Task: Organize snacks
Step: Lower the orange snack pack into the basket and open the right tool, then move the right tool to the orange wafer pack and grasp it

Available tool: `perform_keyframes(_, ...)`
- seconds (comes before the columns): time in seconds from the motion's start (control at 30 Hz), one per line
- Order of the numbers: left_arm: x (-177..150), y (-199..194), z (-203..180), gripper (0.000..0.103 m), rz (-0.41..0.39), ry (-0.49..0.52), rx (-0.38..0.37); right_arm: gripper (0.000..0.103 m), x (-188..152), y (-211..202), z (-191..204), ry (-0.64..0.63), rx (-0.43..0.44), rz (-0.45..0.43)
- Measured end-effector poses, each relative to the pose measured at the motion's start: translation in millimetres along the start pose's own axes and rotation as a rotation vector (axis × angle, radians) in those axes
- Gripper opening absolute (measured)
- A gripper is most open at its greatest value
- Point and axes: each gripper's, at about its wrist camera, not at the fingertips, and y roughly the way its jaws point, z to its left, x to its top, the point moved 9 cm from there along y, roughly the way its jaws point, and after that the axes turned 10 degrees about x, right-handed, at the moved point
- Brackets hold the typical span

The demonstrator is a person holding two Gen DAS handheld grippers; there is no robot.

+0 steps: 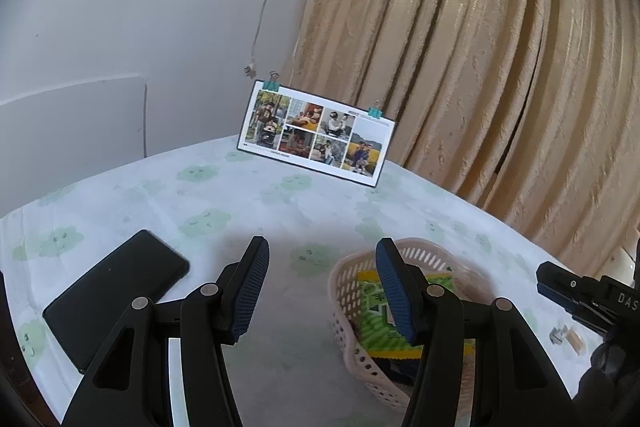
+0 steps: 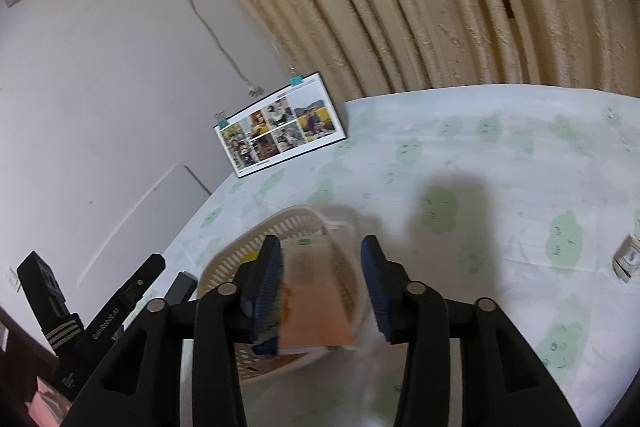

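The right gripper [image 2: 322,287] hung open directly above the basket [image 2: 240,247], a blurred orange packet [image 2: 316,303] between its spread jaws, probably just let go to drop in, while the left gripper [image 1: 320,287] waited open and empty beside that basket.

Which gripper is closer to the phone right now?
Left. The left gripper hangs open right beside the phone, which lies just to its left on the table. The right gripper is over the basket, farther off.
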Motion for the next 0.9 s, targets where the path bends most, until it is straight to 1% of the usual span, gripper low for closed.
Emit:
perform_keyframes(0.1, 1.9, -3.4, -5.7, 0.057, -0.007, 0.008, -0.006, 0.05, 1.5, -5.8, -7.1, 0.013, -0.016, -0.019)
perform_keyframes(0.17, 3.5, -5.7, -8.5, 0.057, -0.013, 0.01, -0.007, 0.057, 2.7, -10.5, -13.4, 0.021, -0.03, -0.036)
perform_keyframes(0.23, 5.2, -7.7, -10.6, 0.063, -0.02, 0.009, -0.009, 0.06, 3.4, -14.8, -19.3, 0.024, -0.045, -0.046)
perform_keyframes(0.33, 7.2, -10.9, -12.9, 0.067, -0.027, 0.002, -0.012, 0.06, 2.6, -22.6, -29.8, 0.026, -0.073, -0.054)
perform_keyframes(0.53, 6.8, -15.2, -25.4, 0.069, -0.028, 0.017, -0.024, 0.06, -5.0, -40.9, -60.8, 0.044, -0.147, -0.06)
perform_keyframes(0.73, 2.6, -25.0, -58.2, 0.07, -0.033, 0.077, -0.063, 0.06, -14.1, -63.8, -94.0, 0.052, -0.221, -0.064)
perform_keyframes(0.9, -6.0, -35.3, -94.6, 0.071, -0.032, 0.143, -0.107, 0.06, -20.0, -86.4, -119.7, 0.034, -0.285, -0.063)
